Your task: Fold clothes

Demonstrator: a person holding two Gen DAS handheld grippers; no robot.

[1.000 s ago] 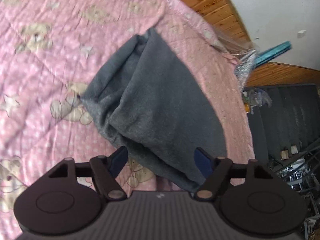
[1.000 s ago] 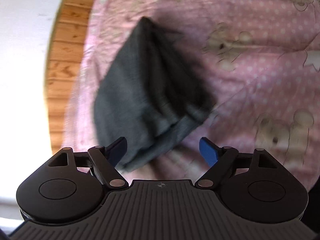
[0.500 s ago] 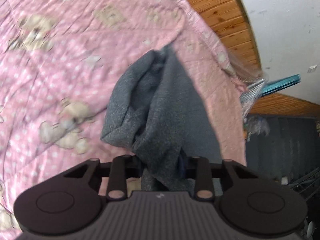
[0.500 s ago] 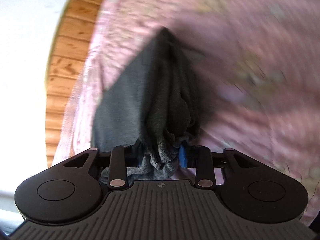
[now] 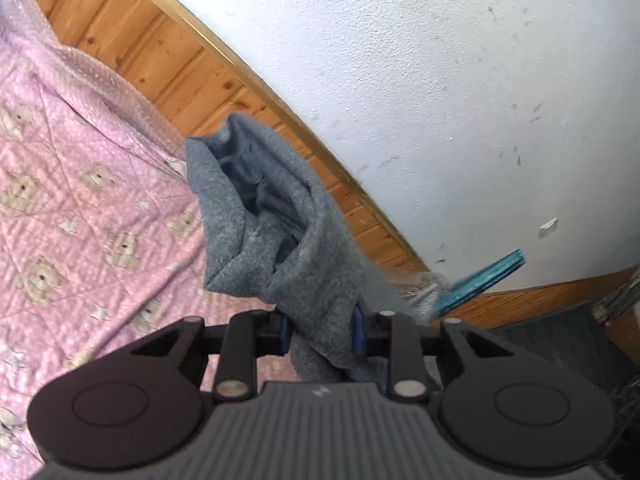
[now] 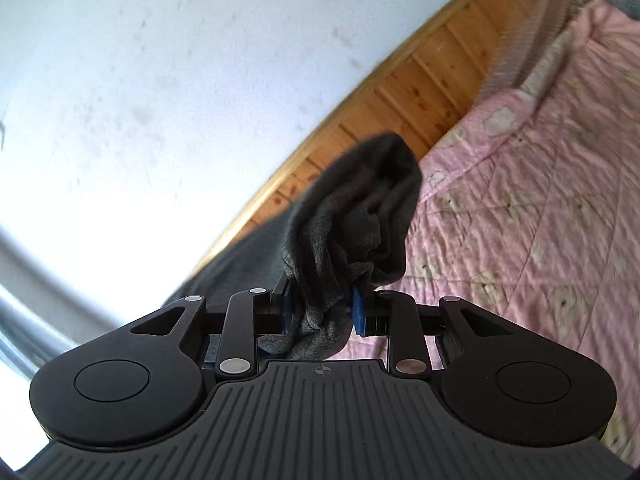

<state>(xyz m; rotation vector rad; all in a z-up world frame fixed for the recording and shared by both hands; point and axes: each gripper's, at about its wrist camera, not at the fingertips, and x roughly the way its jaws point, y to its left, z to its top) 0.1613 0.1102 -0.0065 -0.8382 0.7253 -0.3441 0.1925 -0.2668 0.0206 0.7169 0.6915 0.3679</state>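
Observation:
A grey fleece garment (image 5: 276, 236) is lifted off the pink bear-print quilt (image 5: 80, 216). My left gripper (image 5: 322, 330) is shut on one bunched end of it, and the cloth rises in folds ahead of the blue pads. My right gripper (image 6: 320, 308) is shut on the other bunched end of the grey garment (image 6: 356, 220), which stands up crumpled between the fingers. The quilt shows in the right wrist view (image 6: 540, 220) at the right.
A wooden headboard (image 5: 160, 52) and a white wall (image 5: 420, 80) stand behind the bed. A teal object (image 5: 480, 280) sticks out by the bed's far corner, with a dark stairway (image 5: 560, 344) beyond. The headboard (image 6: 380, 120) also crosses the right wrist view.
Both grippers closed on the garment's ends, then lifted it off the quilt. Both views have tilted up from the bed toward the wall and headboard.

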